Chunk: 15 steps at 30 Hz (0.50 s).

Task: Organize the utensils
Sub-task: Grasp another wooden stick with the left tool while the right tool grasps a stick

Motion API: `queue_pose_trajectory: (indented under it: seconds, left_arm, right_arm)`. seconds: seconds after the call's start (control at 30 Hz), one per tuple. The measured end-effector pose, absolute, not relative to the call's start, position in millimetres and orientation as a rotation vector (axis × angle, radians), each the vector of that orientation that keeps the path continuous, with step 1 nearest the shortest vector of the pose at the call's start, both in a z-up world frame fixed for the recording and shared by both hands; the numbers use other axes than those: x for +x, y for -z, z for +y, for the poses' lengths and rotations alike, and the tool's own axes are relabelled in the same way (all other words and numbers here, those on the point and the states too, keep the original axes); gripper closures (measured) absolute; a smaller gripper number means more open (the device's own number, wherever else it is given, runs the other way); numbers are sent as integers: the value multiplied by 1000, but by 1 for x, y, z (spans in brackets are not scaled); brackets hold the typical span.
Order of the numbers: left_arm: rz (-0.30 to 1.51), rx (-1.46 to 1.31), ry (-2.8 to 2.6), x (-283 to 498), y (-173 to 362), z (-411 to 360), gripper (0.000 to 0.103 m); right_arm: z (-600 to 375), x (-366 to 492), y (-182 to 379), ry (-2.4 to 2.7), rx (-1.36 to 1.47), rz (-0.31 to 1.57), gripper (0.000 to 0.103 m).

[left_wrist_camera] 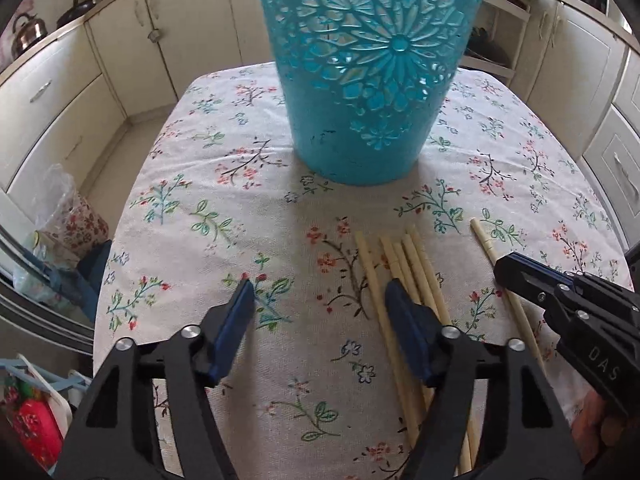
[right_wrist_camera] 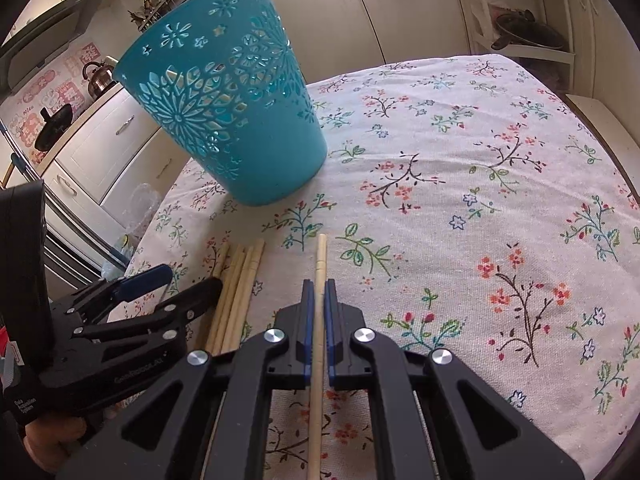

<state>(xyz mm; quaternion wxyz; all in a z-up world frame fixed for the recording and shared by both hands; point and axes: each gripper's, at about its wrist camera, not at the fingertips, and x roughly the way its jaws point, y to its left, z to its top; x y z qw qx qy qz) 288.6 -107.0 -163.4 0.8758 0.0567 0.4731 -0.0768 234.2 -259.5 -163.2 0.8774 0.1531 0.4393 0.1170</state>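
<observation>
Underneath, a floral tablecloth (right_wrist_camera: 460, 168) (cream kitchen cabinets (left_wrist_camera: 132, 52) all around).

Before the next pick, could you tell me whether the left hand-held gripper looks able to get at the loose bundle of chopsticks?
Probably yes: the left hand-held gripper is open, one finger over the bundle of chopsticks, and nothing covers them.

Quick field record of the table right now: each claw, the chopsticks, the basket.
left claw: open, nothing between its fingers, beside the loose chopsticks
right claw: shut on single chopstick
loose chopsticks: bundle lying on the tablecloth
basket: teal, upright, beyond the chopsticks
</observation>
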Motion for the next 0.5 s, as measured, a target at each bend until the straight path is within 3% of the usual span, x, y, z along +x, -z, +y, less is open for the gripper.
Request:
queue_pose_trajectory:
  seconds: [0.1,0.17,0.33,0.5]
  left_arm:
    - [991,122,190,289,163,-110,55]
    - [999,127,222,288,161,-110,70]
    - [1056,68,308,299,158,-103,95]
    - [1082,69,326,300,159,-101,98]
  right_arm:
    - [-259,234,163,-245,318,919,97]
    - [-256,235,162,-242,290,926,97]
    - [-240,235,158,-236,138,928,97]
    - [-250,237,160,-267,187,936,97]
